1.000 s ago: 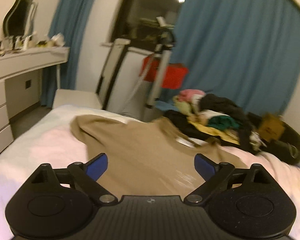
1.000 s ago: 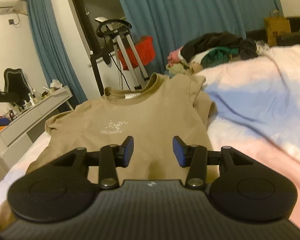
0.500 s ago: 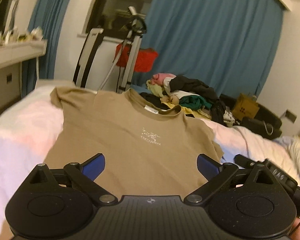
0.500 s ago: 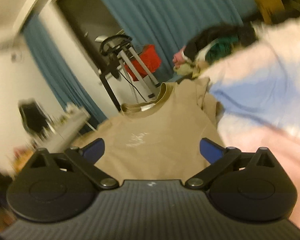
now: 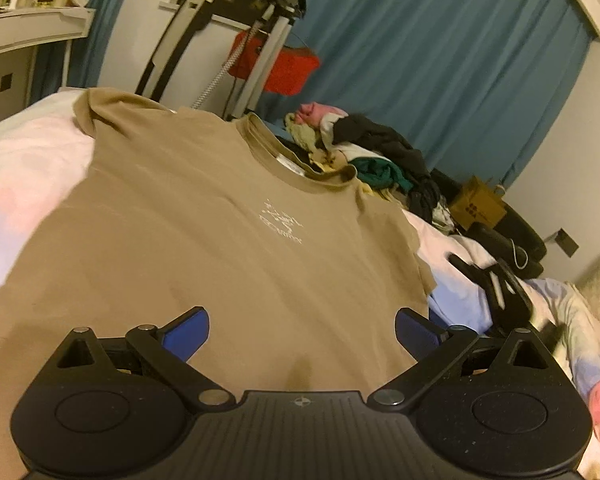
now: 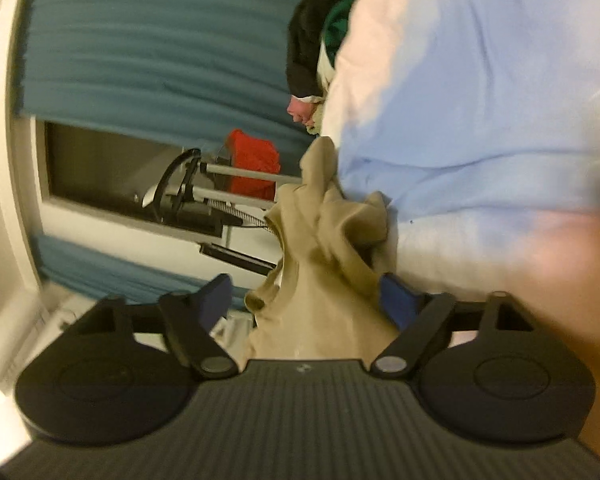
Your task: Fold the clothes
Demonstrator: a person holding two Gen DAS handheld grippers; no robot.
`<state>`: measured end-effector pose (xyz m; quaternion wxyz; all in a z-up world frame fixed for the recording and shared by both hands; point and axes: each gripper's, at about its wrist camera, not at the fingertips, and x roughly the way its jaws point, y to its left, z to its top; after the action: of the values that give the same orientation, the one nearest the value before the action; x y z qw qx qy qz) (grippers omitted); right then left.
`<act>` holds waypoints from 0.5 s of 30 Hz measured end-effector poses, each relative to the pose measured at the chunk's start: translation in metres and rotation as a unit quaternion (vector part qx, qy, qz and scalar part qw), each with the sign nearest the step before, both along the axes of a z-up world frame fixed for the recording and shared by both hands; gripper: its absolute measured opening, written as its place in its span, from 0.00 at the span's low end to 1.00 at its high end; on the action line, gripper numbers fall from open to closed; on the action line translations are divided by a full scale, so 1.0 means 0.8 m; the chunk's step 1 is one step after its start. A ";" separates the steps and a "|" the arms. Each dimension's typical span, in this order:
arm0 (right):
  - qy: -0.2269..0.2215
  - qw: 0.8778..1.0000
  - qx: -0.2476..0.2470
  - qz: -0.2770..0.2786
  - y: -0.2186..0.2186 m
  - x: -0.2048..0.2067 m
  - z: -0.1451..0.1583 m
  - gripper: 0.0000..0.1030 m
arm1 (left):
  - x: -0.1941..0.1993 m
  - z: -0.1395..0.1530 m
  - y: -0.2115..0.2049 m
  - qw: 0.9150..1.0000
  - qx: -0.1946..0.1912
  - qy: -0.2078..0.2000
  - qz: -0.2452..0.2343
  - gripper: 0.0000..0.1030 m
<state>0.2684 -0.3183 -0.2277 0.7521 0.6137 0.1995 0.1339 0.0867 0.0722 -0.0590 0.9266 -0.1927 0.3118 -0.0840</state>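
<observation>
One tan T-shirt (image 5: 204, 216), one heap of clothes (image 5: 364, 156) far right, one red bag (image 5: 278, 66), one cardboard box (image 5: 478, 206), two grippers: left gripper (image 5: 300, 330), right gripper (image 6: 304, 300).

A tan T-shirt (image 5: 204, 216) with a small white chest print (image 5: 281, 222) is seen spread over bedding (image 5: 24, 160) mottled in pale pink, white and light blue. Blue pads are carried on the black left gripper (image 5: 300, 332) and the black right gripper (image 6: 306, 304). Teal curtains (image 5: 440, 60) are seen at the far side, with a red bag (image 5: 284, 66) and a clothes pile (image 5: 364, 152) of black, green, pink and yellow.
</observation>
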 end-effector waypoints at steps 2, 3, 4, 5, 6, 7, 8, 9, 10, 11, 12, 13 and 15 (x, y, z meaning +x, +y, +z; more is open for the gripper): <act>-0.006 1.000 0.015 0.000 0.006 0.024 -0.009 0.77 | 0.008 -0.009 -0.006 1.000 0.003 0.007 -0.003 0.98; -0.008 1.000 0.022 0.000 0.008 0.036 -0.012 0.78 | 0.012 -0.013 -0.008 1.000 0.004 0.011 -0.003 0.98; -0.009 1.000 0.026 0.001 0.010 0.048 -0.015 0.76 | 0.016 -0.018 -0.009 1.000 0.004 0.015 -0.001 0.97; -0.002 1.000 0.023 0.002 0.011 0.060 -0.017 0.73 | 0.020 -0.022 -0.010 1.000 0.004 0.020 0.000 0.97; 0.015 1.000 0.014 -0.002 0.013 0.069 -0.018 0.68 | 0.024 -0.026 -0.010 1.000 0.005 0.024 0.001 0.98; 0.034 0.999 0.012 -0.014 0.013 0.072 -0.019 0.60 | 0.028 -0.030 -0.011 1.000 0.005 0.029 0.002 0.98; 0.047 0.998 0.011 -0.027 0.014 0.074 -0.019 0.59 | 0.032 -0.034 -0.011 0.999 0.003 0.032 0.004 0.98; 0.048 0.998 0.014 -0.040 0.017 0.072 -0.019 0.59 | 0.037 -0.038 -0.011 0.999 0.000 0.035 0.005 0.98; 0.049 0.997 0.017 -0.053 0.020 0.070 -0.020 0.59 | 0.041 -0.040 -0.011 0.999 -0.004 0.037 0.006 0.98; 0.049 0.997 0.015 -0.062 0.023 0.070 -0.020 0.60 | 0.046 -0.043 -0.011 0.999 -0.008 0.037 0.007 0.98; 0.044 0.997 0.006 -0.065 0.027 0.073 -0.019 0.60 | 0.050 -0.045 -0.012 0.999 -0.012 0.038 0.007 0.98; 0.033 0.997 0.003 -0.067 0.030 0.077 -0.020 0.60 | 0.054 -0.047 -0.012 0.999 -0.015 0.037 0.006 0.98; 0.010 0.998 0.005 -0.063 0.033 0.088 -0.024 0.60 | 0.058 -0.049 -0.014 0.999 -0.015 0.033 0.002 0.98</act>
<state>0.3388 -0.2920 -0.2471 0.7538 0.6303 0.1675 0.0809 0.1334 0.0610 -0.0983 0.9130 -0.2098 0.3404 -0.0806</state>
